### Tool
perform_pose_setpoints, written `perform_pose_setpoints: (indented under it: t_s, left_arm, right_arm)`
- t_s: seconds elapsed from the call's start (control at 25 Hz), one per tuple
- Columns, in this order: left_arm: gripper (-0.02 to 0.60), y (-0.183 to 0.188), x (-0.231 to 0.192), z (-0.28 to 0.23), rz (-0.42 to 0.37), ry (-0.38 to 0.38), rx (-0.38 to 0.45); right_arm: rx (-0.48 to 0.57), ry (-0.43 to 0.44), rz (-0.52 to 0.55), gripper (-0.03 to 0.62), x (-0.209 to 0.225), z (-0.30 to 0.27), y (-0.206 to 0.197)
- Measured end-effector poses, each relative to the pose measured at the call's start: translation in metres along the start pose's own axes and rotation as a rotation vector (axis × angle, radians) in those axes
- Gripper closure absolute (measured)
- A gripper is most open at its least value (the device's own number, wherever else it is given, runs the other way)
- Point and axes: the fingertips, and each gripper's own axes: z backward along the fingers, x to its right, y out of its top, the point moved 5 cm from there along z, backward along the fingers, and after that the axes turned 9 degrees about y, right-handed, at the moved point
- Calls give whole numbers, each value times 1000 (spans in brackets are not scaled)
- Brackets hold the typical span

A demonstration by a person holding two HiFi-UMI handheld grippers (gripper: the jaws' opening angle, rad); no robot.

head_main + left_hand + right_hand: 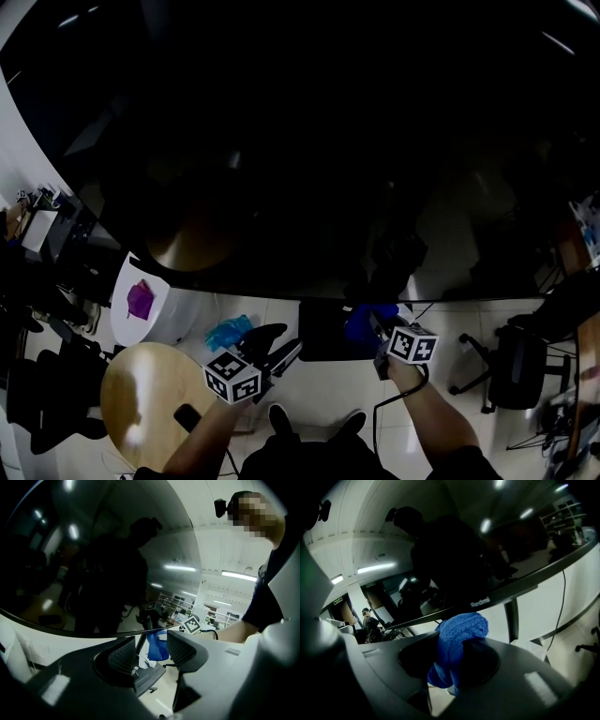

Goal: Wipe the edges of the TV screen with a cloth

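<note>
blue cloth (459,637) sits clamped in the right tool (455,654), near the lower edge of the tv screen (309,141); the left tool (150,651) has its jaws apart, empty.

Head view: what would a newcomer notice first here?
The huge dark TV screen fills the upper part of the picture. Near its bottom edge, the right gripper is clamped on a bright blue cloth, while the left gripper beside it stands open and empty. A round wooden table sits at lower left.
</note>
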Motion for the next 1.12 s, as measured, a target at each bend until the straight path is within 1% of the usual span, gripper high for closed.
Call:
perform_pose_setpoints:
  t_s: [0.28, 0.88, 1.12]
  left_arm:
    - [387, -4, -28, 29, 20, 15, 13]
    - [387, -12, -122, 123, 89, 144, 61]
    - [387, -18, -155, 151, 122, 203, 78]
  right_arm:
    - [-46, 51, 41, 468, -49, -42, -12]
    - [-151, 161, 73, 468, -157, -161, -42]
    - [-201, 234, 83, 468, -207, -210, -57]
